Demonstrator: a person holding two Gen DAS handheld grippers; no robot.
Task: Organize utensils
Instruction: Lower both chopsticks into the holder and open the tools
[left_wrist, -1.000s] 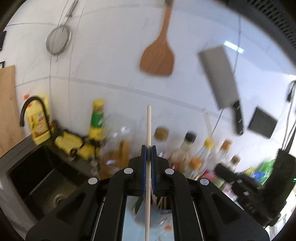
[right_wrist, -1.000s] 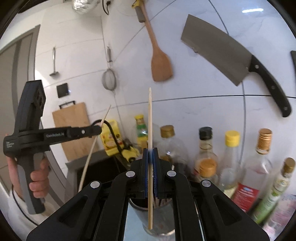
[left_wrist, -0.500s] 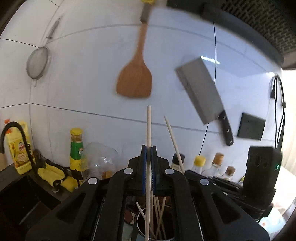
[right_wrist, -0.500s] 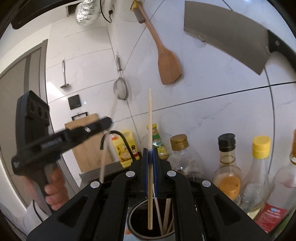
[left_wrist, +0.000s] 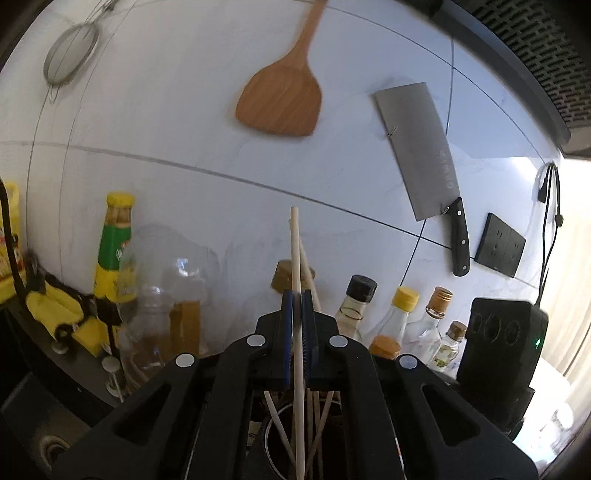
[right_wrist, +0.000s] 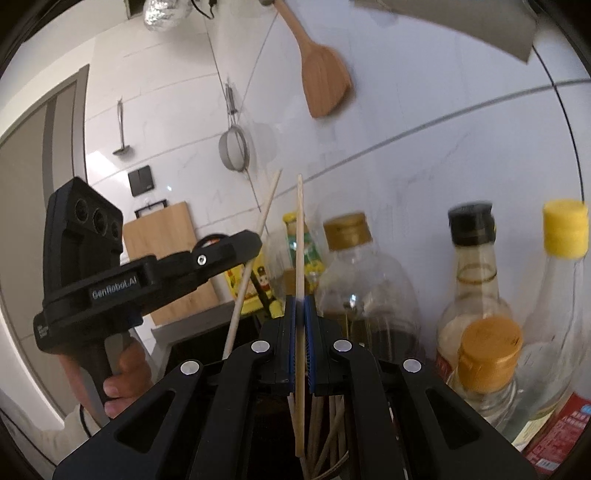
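My left gripper (left_wrist: 296, 295) is shut on a pale wooden chopstick (left_wrist: 295, 251) that stands upright, its lower end inside the dark round holder (left_wrist: 273, 439) below the fingers. Several chopsticks (left_wrist: 321, 417) lean inside that holder. My right gripper (right_wrist: 300, 301) is shut on another chopstick (right_wrist: 300, 229), also upright, its lower end in the same holder (right_wrist: 273, 435) among several chopsticks (right_wrist: 332, 428). In the right wrist view the left gripper (right_wrist: 236, 247) sits at the left with its chopstick (right_wrist: 255, 251) slanting down toward the holder.
Oil and sauce bottles (right_wrist: 476, 306) crowd the wall behind the holder. A wooden spatula (left_wrist: 284, 99), a cleaver (left_wrist: 424, 147) and a strainer (left_wrist: 70, 51) hang on the tiled wall. A black sink (left_wrist: 40, 413) with a faucet lies left; a cutting board (right_wrist: 166, 258) leans there.
Both grippers have moved closer to the wall and lower over the holder. Both chopsticks' lower ends have gone down into the holder. The left gripper has swung right toward the right one.
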